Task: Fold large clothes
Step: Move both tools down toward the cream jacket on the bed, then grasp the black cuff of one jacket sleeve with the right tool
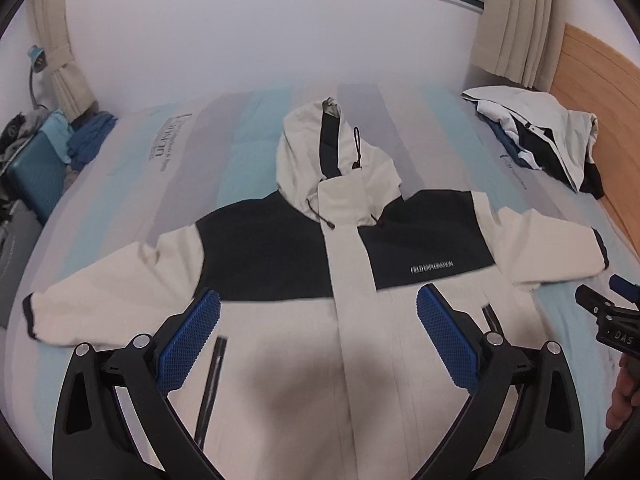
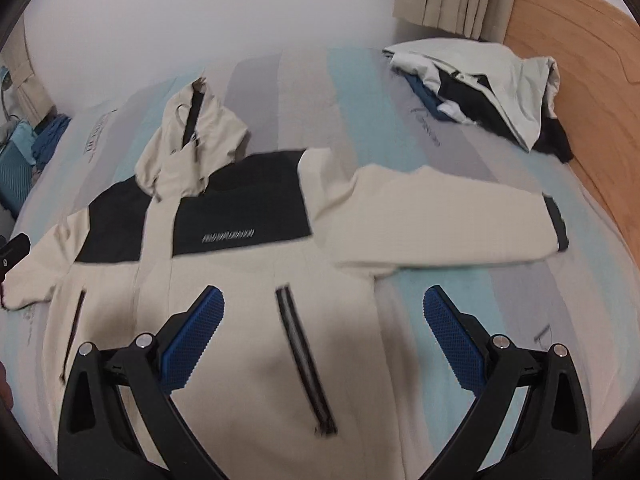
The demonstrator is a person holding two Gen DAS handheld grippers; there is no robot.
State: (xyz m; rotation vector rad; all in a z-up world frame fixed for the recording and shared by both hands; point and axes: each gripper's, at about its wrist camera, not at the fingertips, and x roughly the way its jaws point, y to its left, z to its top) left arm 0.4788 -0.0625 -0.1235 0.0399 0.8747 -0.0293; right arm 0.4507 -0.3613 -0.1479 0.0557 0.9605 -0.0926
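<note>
A cream and black hooded jacket (image 1: 304,248) lies flat, front up, on the striped bed (image 1: 248,128), both sleeves spread out. The left gripper (image 1: 318,312) hangs over its chest, jaws spread wide and empty. The right gripper (image 2: 324,312) hangs over the jacket's side pocket, jaws likewise released. A pile of clothes (image 2: 488,92) sits near the headboard (image 2: 592,60).
</note>
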